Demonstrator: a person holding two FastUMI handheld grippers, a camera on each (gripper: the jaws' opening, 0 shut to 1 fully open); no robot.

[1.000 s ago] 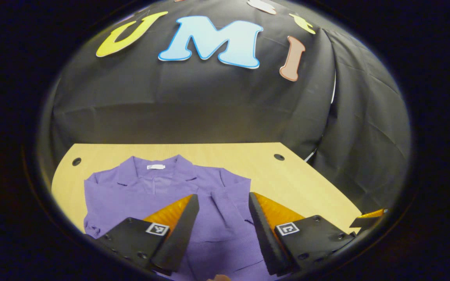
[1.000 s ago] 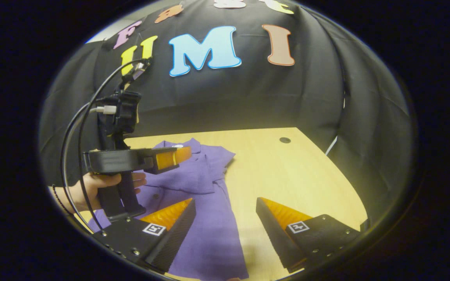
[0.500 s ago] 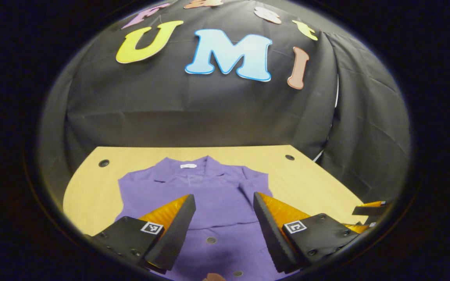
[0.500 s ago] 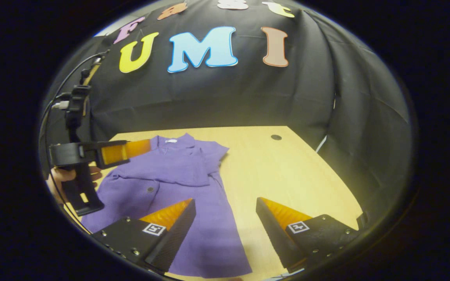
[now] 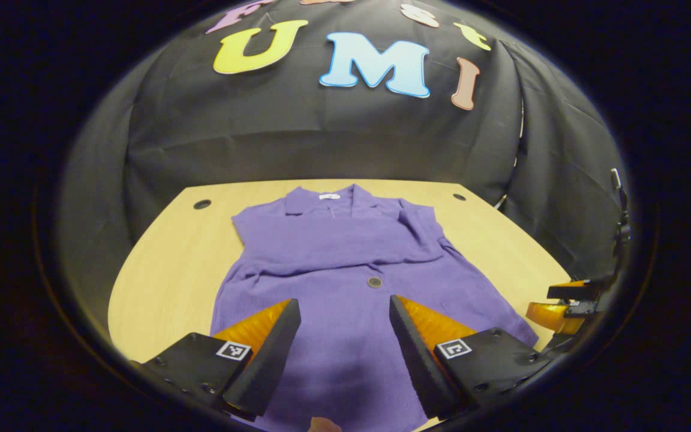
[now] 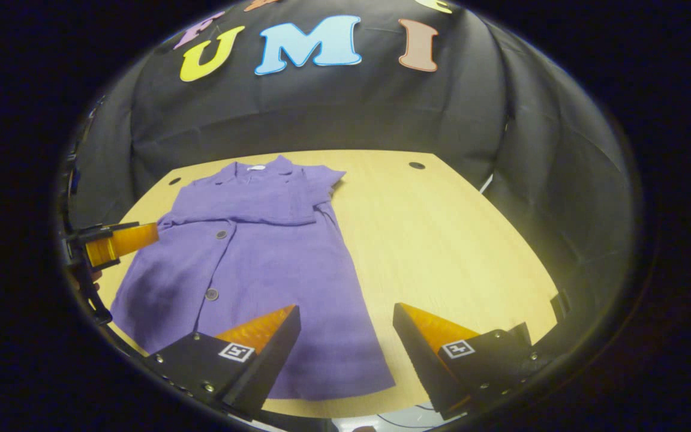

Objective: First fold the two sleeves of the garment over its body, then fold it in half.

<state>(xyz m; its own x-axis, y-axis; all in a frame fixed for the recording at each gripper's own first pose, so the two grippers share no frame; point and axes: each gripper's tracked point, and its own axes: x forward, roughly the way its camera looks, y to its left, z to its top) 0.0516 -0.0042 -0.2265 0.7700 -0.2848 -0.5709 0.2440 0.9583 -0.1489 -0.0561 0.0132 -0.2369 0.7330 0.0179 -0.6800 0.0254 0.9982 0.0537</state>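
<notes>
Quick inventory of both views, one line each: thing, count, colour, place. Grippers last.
Garment: 1, purple, flat on the table, collar toward the wall, both sleeves folded over its body.
Buttons: at least 2, dark, down the garment's front.
Table: 1, light wood, dark holes near its far corners.
Wall cloth: black, behind the table.
Left gripper: black with orange fingers, open above the hem.
Right gripper: same colours, open over the hem's right corner.
</notes>
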